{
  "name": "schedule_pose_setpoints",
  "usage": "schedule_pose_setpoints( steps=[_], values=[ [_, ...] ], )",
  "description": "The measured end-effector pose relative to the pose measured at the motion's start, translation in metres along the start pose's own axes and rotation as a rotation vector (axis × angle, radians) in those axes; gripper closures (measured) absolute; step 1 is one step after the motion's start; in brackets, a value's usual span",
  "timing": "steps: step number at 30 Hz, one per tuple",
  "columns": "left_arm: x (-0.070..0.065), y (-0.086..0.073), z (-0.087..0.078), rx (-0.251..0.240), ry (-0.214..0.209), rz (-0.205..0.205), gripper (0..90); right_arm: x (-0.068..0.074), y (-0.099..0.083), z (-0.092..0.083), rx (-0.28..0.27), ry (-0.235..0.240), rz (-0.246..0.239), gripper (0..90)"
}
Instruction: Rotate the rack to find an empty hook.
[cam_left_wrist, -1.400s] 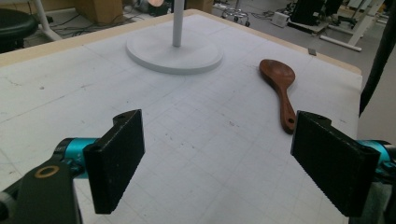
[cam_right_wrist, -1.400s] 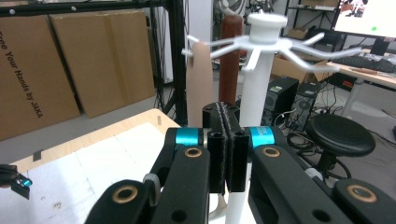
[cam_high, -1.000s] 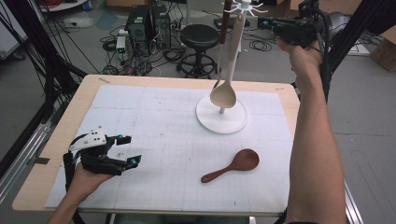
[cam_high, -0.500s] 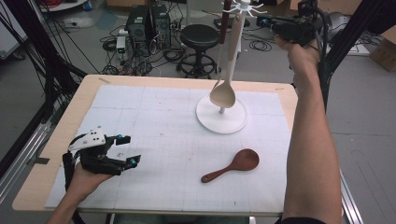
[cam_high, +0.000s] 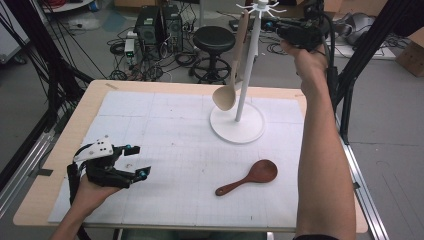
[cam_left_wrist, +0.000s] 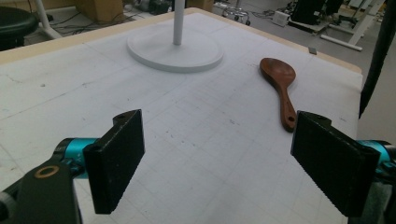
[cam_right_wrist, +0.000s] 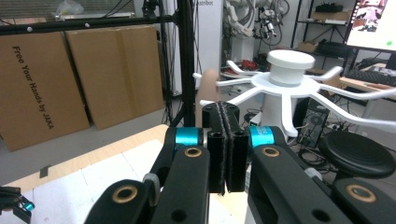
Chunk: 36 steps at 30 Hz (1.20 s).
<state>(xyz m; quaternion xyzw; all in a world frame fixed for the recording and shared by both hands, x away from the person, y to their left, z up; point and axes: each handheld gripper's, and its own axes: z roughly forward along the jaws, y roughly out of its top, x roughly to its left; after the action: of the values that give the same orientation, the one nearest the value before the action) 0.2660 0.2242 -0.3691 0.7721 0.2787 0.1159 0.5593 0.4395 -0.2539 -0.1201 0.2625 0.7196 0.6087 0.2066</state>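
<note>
The white rack (cam_high: 248, 75) stood toward the far side of the table (cam_high: 60, 150), its round base on the gridded mat (cam_high: 165, 145) and its ring of hooks at the top of the pole. A pale wooden ladle (cam_high: 231, 75) hung from one of those hooks, bowl down, just above the base on the side away from the raised arm. The right gripper (cam_high: 295, 31) was held up level with the rack's crown, just beside the hooks, its jaws pressed flat together with nothing between them; in the right gripper view (cam_right_wrist: 226, 116) the closed pads sat right in front of the hook arms, with the top of the ladle's handle (cam_right_wrist: 208, 91) showing just behind them. I could not tell whether the tips touched the handle.

A dark brown spoon (cam_high: 248, 177) lay flat on the mat on the near side of the rack's base, close to it but apart, handle pointing away from the base. The left gripper (cam_high: 134, 161) rested low over the mat, well apart from the rack, jaws spread wide and empty, aimed toward the base and the spoon (cam_left_wrist: 280, 86).
</note>
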Motion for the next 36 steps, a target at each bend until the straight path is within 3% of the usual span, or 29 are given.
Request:
schedule_pose_setpoints(
  steps=[7,18,28,36],
  values=[
    [-0.001,0.000,0.000,0.000,0.000,-0.001,18.1,0.005,0.001,0.005,-0.009,0.007,0.002,90.0],
    [-0.001,0.000,0.000,-0.001,-0.001,-0.006,18.1,0.008,-0.010,-0.003,-0.006,0.027,0.004,89.6],
    [-0.001,0.000,0.001,0.006,-0.003,-0.003,18.1,0.016,-0.027,-0.017,-0.002,0.058,0.005,78.7],
    [0.000,-0.001,0.001,0.006,-0.001,-0.007,18.1,0.027,-0.046,-0.022,0.048,0.080,0.012,66.8]
  ],
)
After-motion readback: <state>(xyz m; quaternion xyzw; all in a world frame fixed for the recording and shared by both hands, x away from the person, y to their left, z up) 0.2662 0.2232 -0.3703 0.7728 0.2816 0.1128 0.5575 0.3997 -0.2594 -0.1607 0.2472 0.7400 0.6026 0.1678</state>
